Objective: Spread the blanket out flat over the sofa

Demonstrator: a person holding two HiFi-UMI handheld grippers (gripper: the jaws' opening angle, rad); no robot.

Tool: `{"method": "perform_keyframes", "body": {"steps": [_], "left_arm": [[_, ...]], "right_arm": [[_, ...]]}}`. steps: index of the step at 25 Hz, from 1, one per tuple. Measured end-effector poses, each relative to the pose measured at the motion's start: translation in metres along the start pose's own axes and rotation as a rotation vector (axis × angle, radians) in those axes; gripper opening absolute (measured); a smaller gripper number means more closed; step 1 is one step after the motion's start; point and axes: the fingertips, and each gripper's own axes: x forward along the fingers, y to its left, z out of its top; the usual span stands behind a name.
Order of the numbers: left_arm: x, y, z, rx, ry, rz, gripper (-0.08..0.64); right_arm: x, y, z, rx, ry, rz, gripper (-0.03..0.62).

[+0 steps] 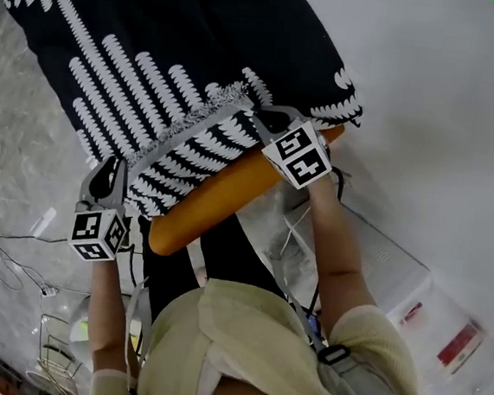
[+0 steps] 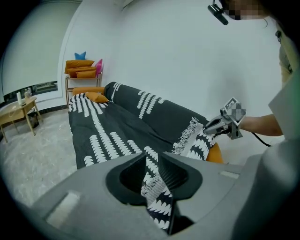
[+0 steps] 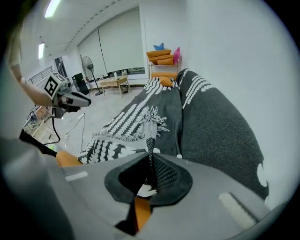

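Nearest, left gripper (image 1: 107, 176) and right gripper (image 1: 269, 116), jaws of each clenched on the fringed near edge of the black-and-white blanket (image 1: 148, 48), above the sofa (image 1: 221, 200). Beyond, blanket's long axis running straight away along the seat, both hands equally near.

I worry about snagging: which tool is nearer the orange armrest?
Right. The right tool grips the blanket just above the orange armrest; the left tool holds it out to the side, beyond the armrest's end.
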Motion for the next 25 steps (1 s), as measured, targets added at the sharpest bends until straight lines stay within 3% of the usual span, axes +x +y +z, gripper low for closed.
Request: {"method": "perform_keyframes", "body": {"steps": [8,16,20,25], "left_arm": [[-0.001,-0.01,0.017,0.022,-0.04,-0.009,0.078],[0.005,-0.015,0.036,0.03,-0.081,-0.009,0.078],[0.001,-0.014,0.038,0.031,-0.085,0.008,0.078],[0.004,-0.001,0.03,0.02,-0.068,0.035,0.078]], "right_arm": [[-0.048,-0.021,0.012,0.022,-0.091,-0.088,0.014],[-0.086,-0.089,0.0,0.115,-0.118,-0.301,0.014],[-0.1,-0.118,-0.014,0.158,-0.094,-0.399,0.015],[-0.068,-0.125,-0.036,0.162,-0.004,-0.442,0.015]]}}
